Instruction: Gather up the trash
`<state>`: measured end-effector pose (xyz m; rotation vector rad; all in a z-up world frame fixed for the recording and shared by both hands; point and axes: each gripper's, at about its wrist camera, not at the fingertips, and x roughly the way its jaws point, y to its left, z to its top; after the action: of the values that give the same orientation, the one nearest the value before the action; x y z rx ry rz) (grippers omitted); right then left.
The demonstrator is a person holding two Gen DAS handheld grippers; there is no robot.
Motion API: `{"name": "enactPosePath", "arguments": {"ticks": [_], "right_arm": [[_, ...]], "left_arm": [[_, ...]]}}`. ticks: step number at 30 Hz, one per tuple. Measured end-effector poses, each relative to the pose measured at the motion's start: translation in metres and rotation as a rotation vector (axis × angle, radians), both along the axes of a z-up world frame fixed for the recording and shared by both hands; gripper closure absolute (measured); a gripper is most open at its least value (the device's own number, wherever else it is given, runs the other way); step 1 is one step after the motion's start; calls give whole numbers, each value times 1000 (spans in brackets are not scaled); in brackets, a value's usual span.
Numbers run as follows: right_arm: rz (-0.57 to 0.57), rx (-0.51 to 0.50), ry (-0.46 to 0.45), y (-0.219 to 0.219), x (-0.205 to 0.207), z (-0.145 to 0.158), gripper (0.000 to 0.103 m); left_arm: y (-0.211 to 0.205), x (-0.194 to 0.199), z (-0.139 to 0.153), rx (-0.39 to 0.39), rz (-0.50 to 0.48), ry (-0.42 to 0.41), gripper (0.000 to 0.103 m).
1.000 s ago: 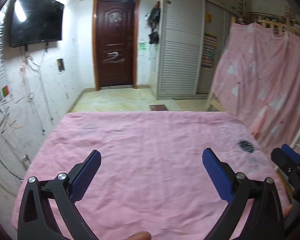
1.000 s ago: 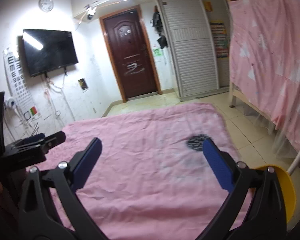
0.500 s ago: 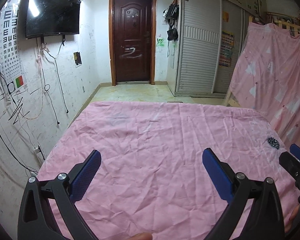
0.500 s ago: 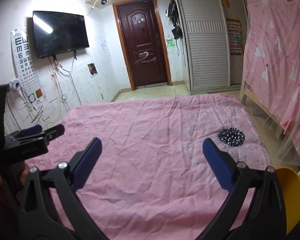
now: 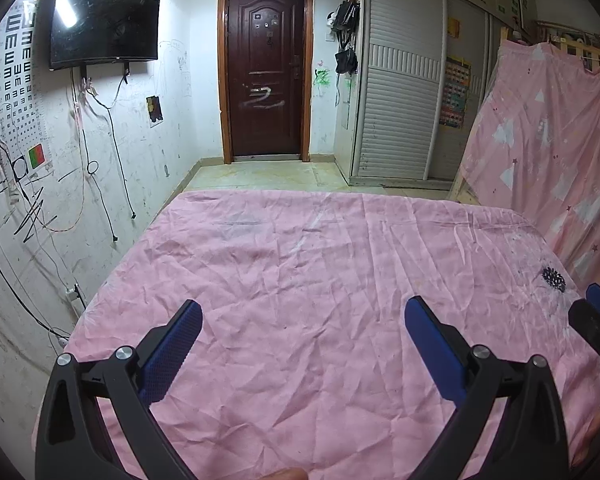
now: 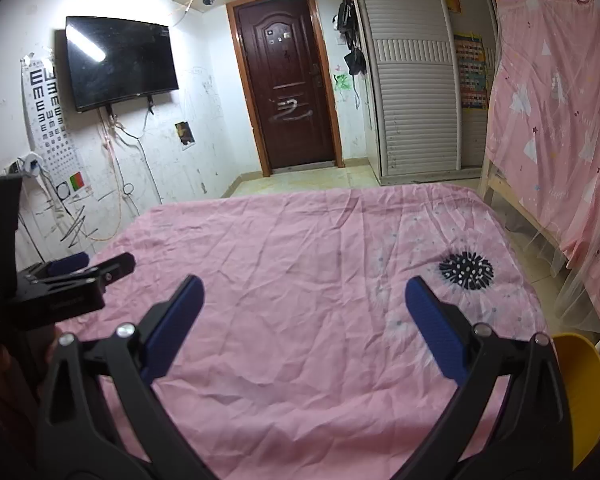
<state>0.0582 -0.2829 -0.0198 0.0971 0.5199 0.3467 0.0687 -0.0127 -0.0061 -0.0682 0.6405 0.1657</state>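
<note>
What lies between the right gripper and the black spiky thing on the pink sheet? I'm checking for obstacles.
Nothing: in the right wrist view only bare, wrinkled pink sheet separates the open right gripper from the black spiky thing.

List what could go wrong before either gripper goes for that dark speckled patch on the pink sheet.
1. The dark patch may be a print on the sheet, not trash; closing on it would likely only bunch the cloth.
2. It lies near the sheet's right edge, so anything loose could be pushed off, missing the yellow bin.
3. The left gripper and right gripper, both with jaws open, could collide if both reach for it.
</note>
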Motion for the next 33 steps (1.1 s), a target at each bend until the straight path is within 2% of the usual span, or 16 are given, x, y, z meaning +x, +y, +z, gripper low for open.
{"name": "enactPosePath", "arguments": {"ticks": [33], "right_arm": [[0,-2,0,0,0,-1,6]], "left_arm": [[0,-1,-3,-3,8,2,9]]}}
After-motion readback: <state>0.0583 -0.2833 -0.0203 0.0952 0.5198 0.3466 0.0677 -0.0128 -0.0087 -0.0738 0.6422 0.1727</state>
